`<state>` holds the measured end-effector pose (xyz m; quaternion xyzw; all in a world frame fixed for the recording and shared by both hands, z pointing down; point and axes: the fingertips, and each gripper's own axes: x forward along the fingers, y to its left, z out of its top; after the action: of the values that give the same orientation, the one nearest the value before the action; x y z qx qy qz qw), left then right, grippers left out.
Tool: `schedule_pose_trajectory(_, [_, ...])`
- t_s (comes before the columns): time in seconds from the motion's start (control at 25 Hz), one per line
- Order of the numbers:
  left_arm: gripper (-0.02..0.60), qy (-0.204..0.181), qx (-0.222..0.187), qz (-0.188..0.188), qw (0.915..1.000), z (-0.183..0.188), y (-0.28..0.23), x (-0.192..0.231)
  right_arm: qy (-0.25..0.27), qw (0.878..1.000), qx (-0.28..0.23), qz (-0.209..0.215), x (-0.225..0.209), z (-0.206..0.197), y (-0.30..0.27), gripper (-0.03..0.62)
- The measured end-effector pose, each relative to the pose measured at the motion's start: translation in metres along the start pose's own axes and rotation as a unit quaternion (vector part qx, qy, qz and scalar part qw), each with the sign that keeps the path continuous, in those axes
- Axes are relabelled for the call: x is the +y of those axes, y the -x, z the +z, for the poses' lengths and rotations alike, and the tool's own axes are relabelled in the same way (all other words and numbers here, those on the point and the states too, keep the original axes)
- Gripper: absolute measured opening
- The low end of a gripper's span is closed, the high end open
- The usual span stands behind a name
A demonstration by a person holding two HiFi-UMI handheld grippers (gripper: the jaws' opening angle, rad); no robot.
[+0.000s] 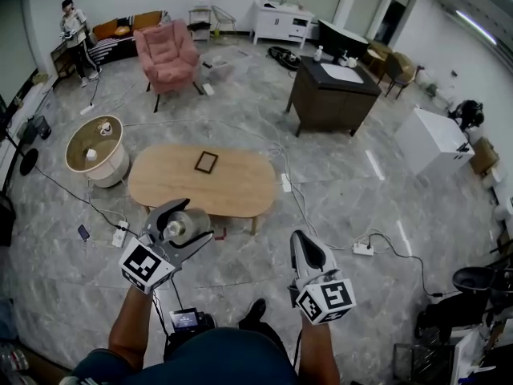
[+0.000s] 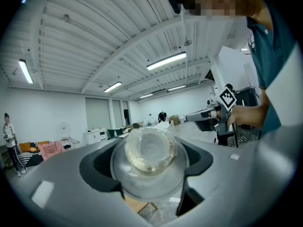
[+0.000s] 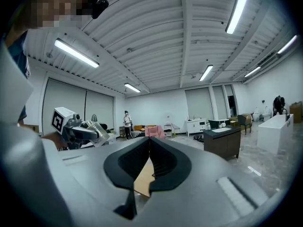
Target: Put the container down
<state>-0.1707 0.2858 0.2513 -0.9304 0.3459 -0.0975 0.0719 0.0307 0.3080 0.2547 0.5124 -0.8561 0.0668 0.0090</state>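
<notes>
A clear round container lies on its side between the jaws of my left gripper, held in the air in front of the near edge of the oval wooden table. In the left gripper view the container fills the gap, its mouth facing the camera, both jaws pressed on its sides. My right gripper is held to the right at about the same height, jaws together and empty. In the right gripper view its jaws meet in a thin line, and the left gripper with the container shows at left.
A small dark picture frame lies on the oval table. A round side table stands to its left, with a pink armchair behind and a dark cabinet at back right. Cables and power strips cross the floor. A person stands far left.
</notes>
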Motion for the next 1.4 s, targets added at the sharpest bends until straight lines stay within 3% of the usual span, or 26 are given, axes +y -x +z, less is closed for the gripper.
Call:
schedule_pose_trajectory(0.32, [0.336,0.022,0.012,0.046,0.9986,0.014,-0.065,0.001,-0.007,0.999,-0.008,0.042,-0.082,0.016,-0.03,0.011])
schedule_pose_trajectory(0.64, [0.336,0.012,0.031,0.078,0.9964,0.017,-0.107,-0.003,-0.019,0.997,-0.013,0.074,-0.134,0.02,-0.046,0.011])
schedule_pose_trajectory(1.08, [0.336,0.02,0.037,0.059,0.9974,0.009,-0.167,0.015,-0.037,0.998,-0.003,0.056,-0.181,0.01,-0.067,0.011])
schedule_pose_trajectory(1.4, [0.336,0.02,0.015,0.018,0.9995,0.0,-0.227,0.065,-0.029,1.0,-0.003,0.007,-0.219,0.017,-0.107,0.011])
